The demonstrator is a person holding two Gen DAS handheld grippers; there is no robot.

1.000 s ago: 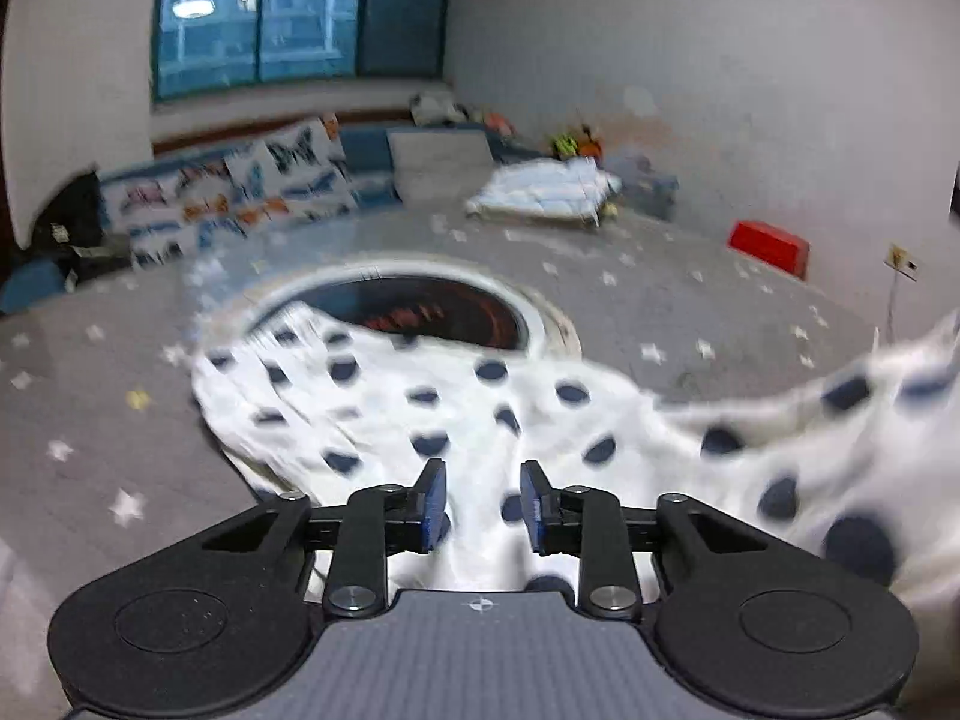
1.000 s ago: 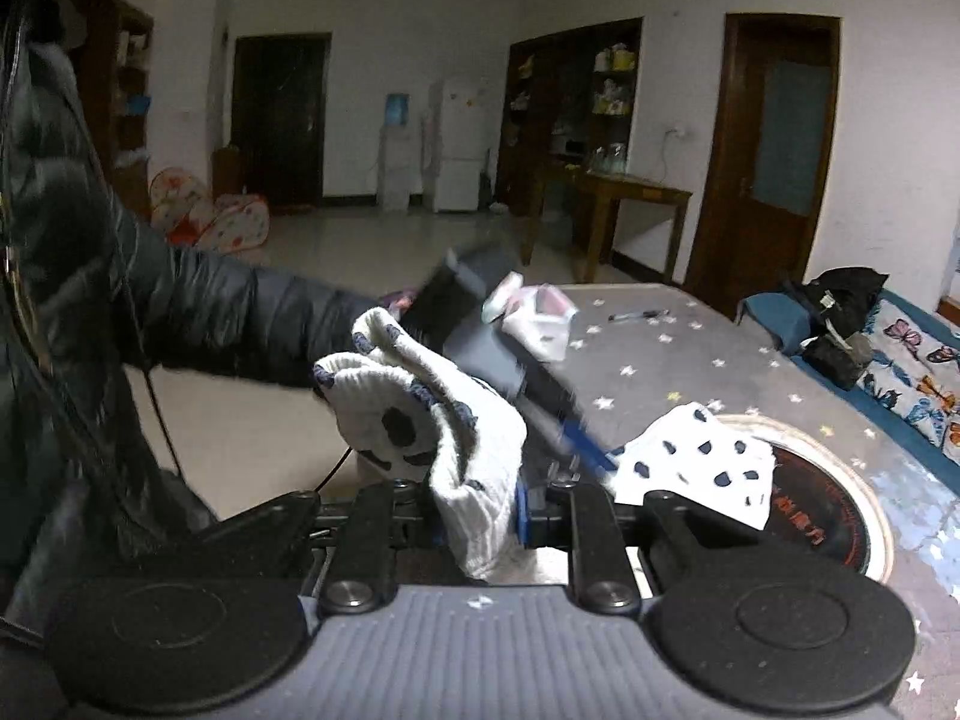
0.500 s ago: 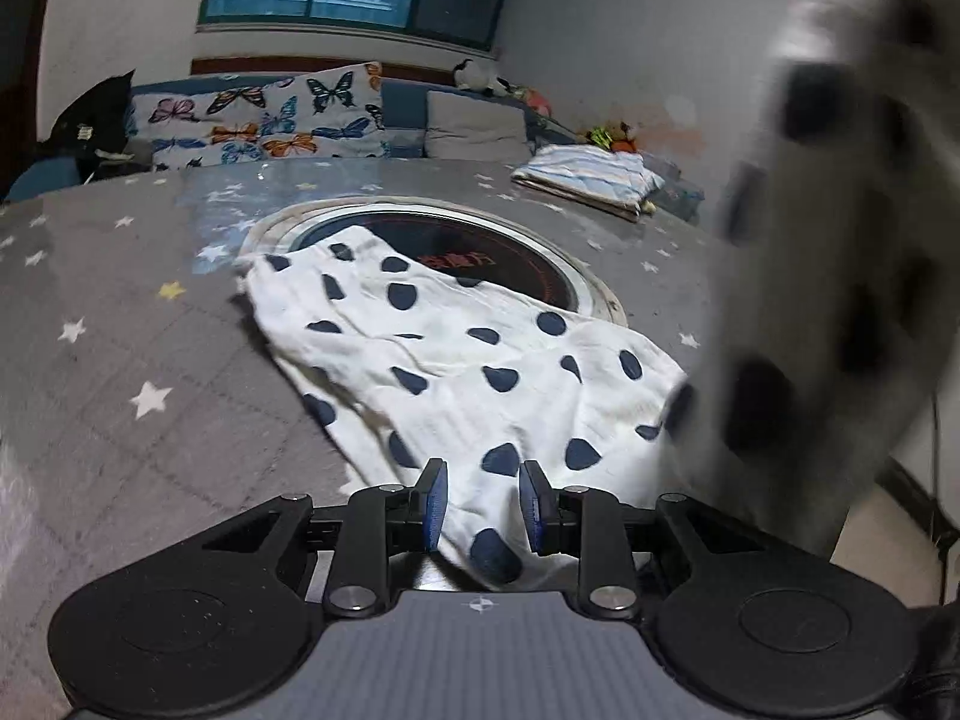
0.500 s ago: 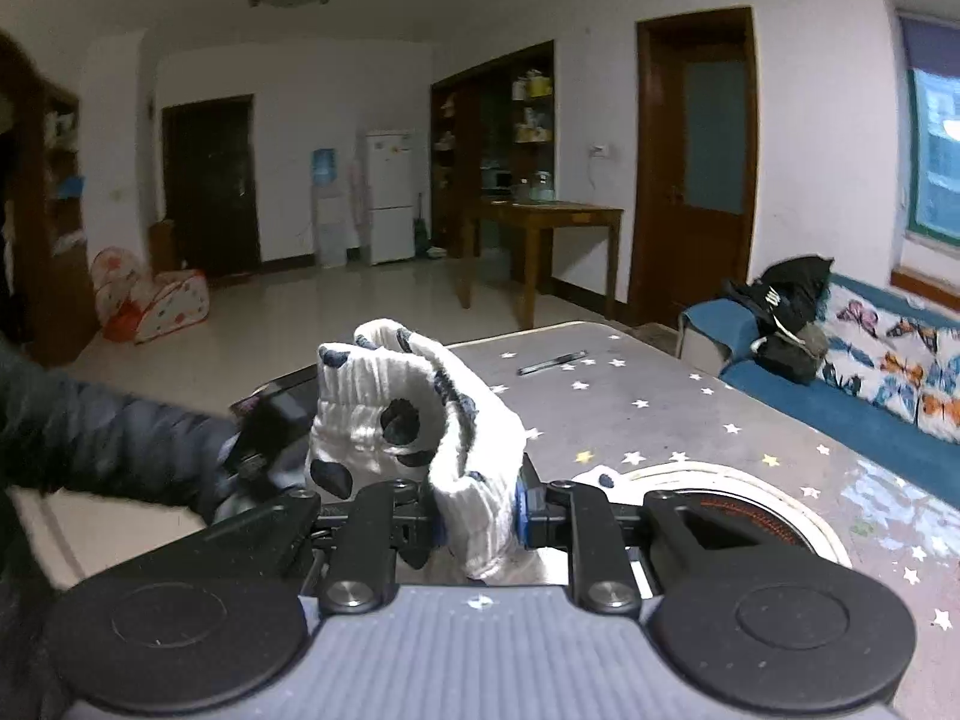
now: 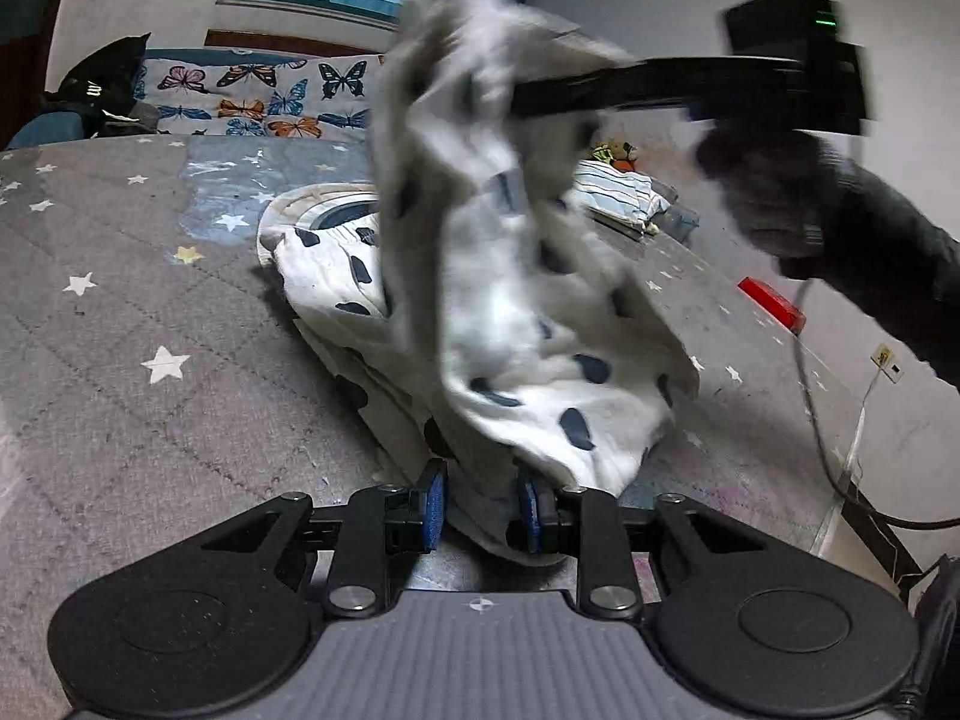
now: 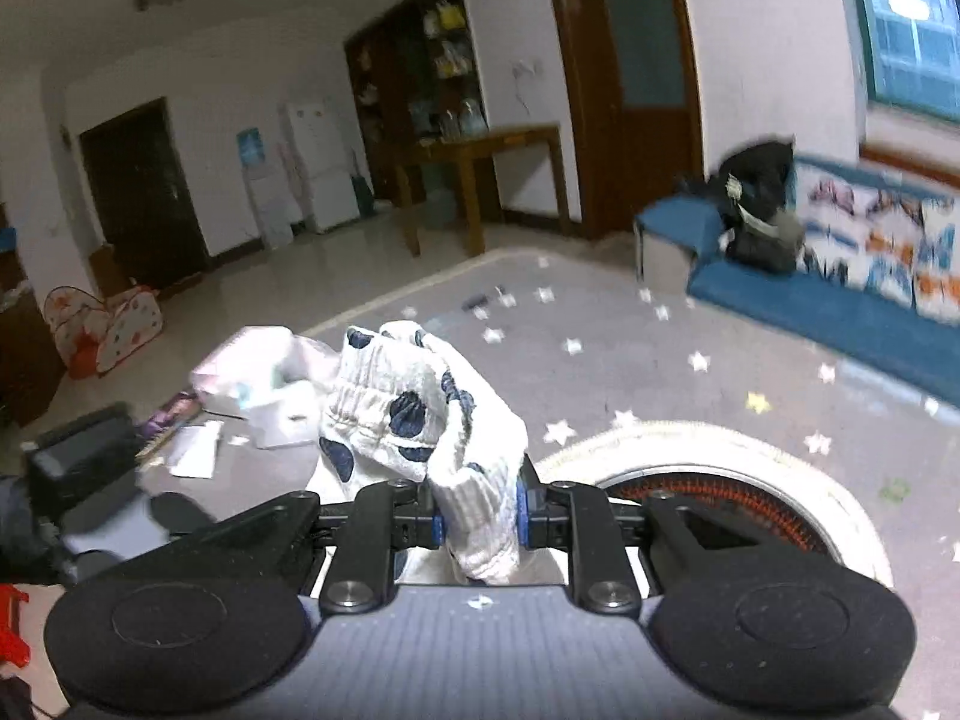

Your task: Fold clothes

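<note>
A white garment with dark blue dots [image 5: 528,384] lies partly on the grey star-printed table [image 5: 150,330]. My left gripper [image 5: 480,510] sits low at the near edge, shut on the garment's near hem, which fills the gap between its blue pads. My right gripper [image 5: 540,97] comes in from the upper right, held by a dark-sleeved hand [image 5: 780,198]. It lifts the other end of the cloth above the laid part. In the right wrist view that gripper [image 6: 477,525] is shut on the ribbed, bunched band of the garment [image 6: 414,414].
A round inset with a white rim [image 6: 708,492] lies in the table under the cloth. A blue sofa with butterfly cushions [image 5: 258,96] and a black bag [image 6: 756,210] stand behind. A red box [image 5: 774,300], folded striped cloth [image 5: 618,192], a cable [image 5: 822,420] and pale items [image 6: 258,378] lie around.
The right gripper has swung its end of the garment from the right edge over the laid part, toward the sofa. The left gripper has rolled a little and kept its hold.
</note>
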